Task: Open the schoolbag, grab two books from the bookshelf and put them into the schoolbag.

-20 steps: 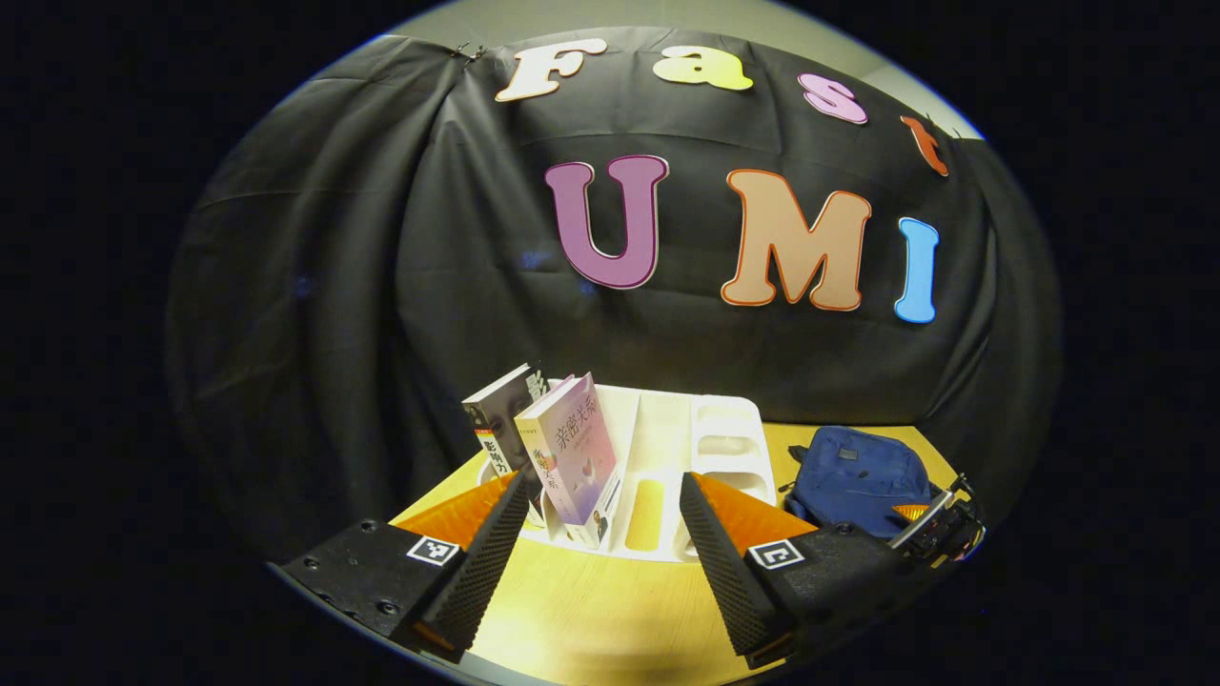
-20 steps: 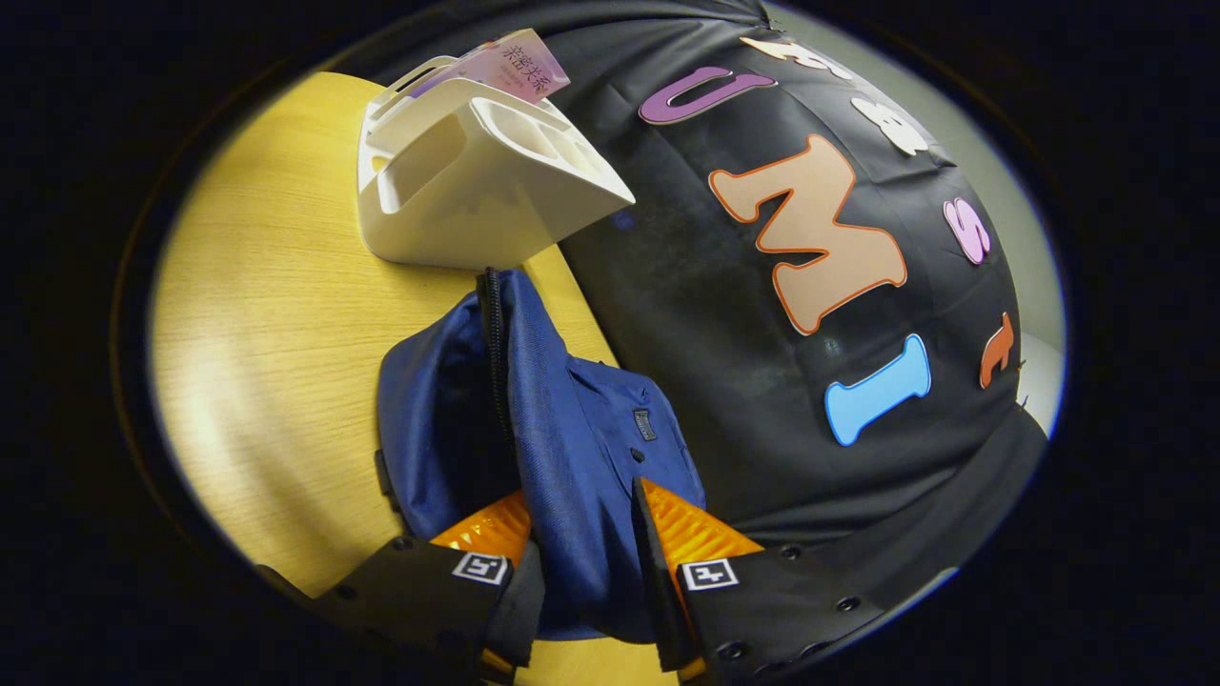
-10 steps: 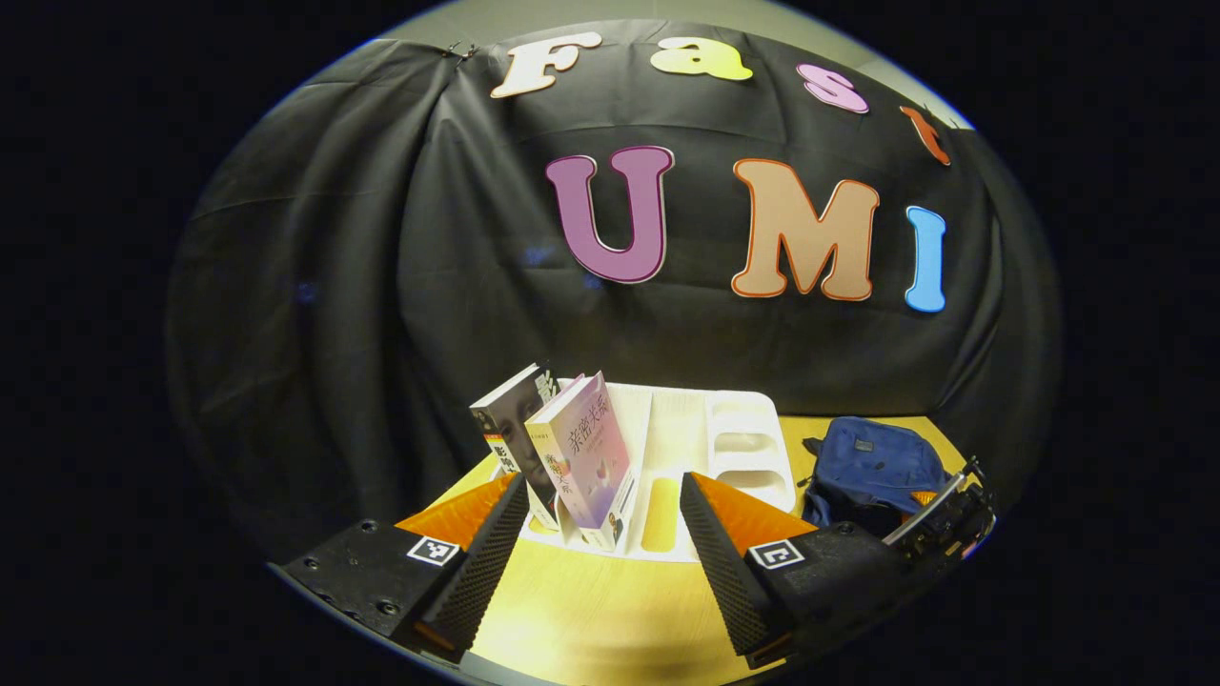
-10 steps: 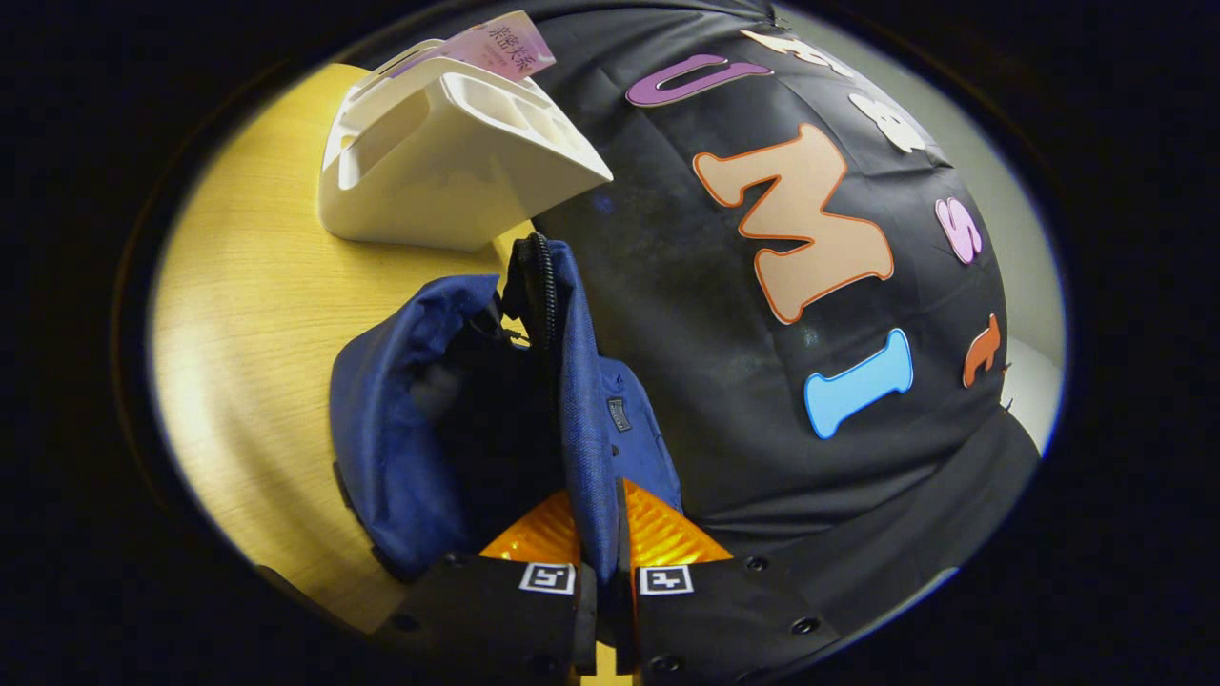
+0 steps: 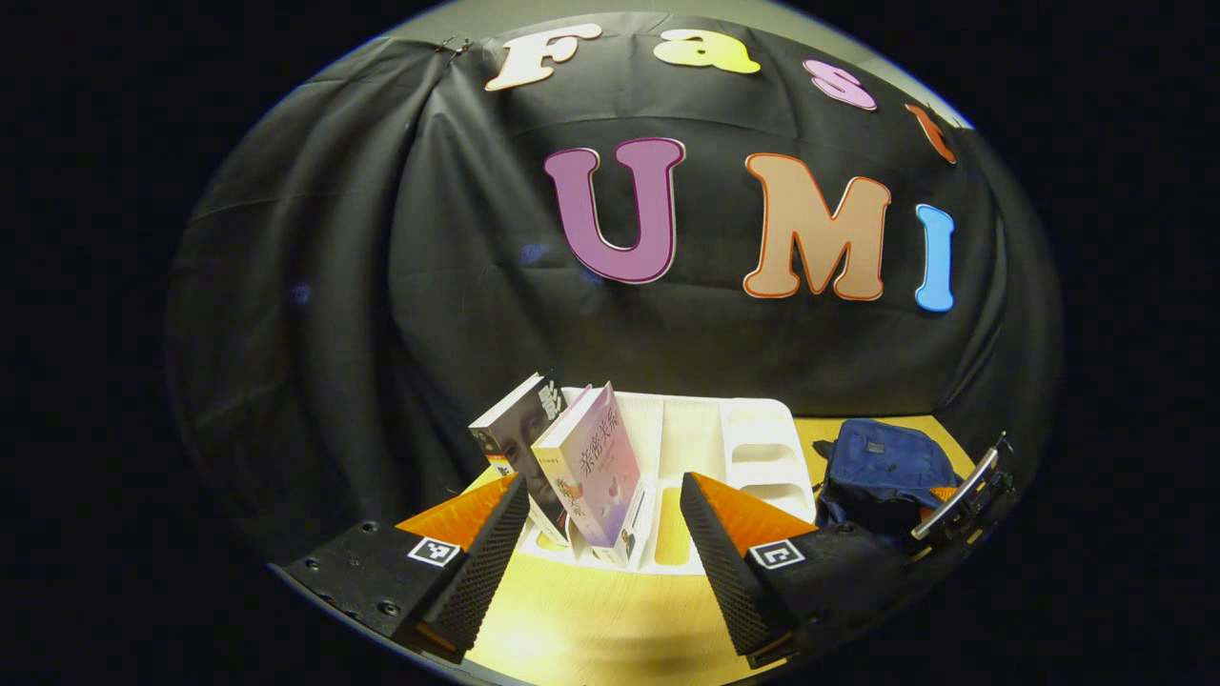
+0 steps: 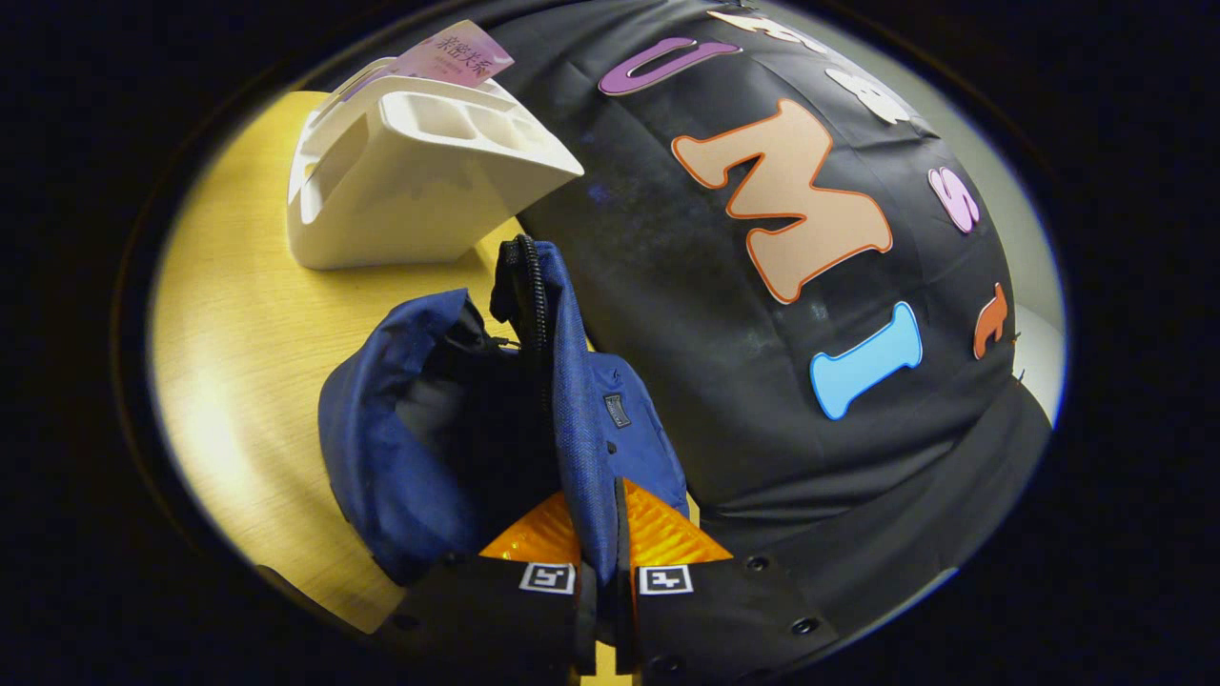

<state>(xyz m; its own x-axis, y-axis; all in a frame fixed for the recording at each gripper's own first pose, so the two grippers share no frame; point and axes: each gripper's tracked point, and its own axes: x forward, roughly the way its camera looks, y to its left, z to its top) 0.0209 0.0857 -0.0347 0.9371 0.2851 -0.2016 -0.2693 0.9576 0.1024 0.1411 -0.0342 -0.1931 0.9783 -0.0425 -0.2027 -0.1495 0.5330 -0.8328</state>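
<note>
A blue schoolbag (image 6: 410,438) lies on the yellow table (image 6: 238,324), its zipper (image 6: 530,286) undone and its mouth gaping. My right gripper (image 6: 599,543) is shut on the bag's upper flap, pinching the fabric and holding it up. In the left gripper view the bag (image 5: 882,467) sits at the right with the right gripper (image 5: 958,491) beside it. A white bookshelf (image 5: 705,448) holds a pink book (image 5: 596,462) and a dark book (image 5: 519,433), both leaning. My left gripper (image 5: 603,510) is open, just in front of the pink book.
The white bookshelf (image 6: 410,181) stands just beyond the bag in the right gripper view, with the pink book (image 6: 453,54) sticking out behind it. Black cloth hangs close behind the table. Bare tabletop (image 5: 591,629) lies under my left gripper.
My right gripper closed on the bag's flap and pulled it up, so the mouth opened wide. My left gripper drifted slightly left, the shelf and bag sliding right in its view.
</note>
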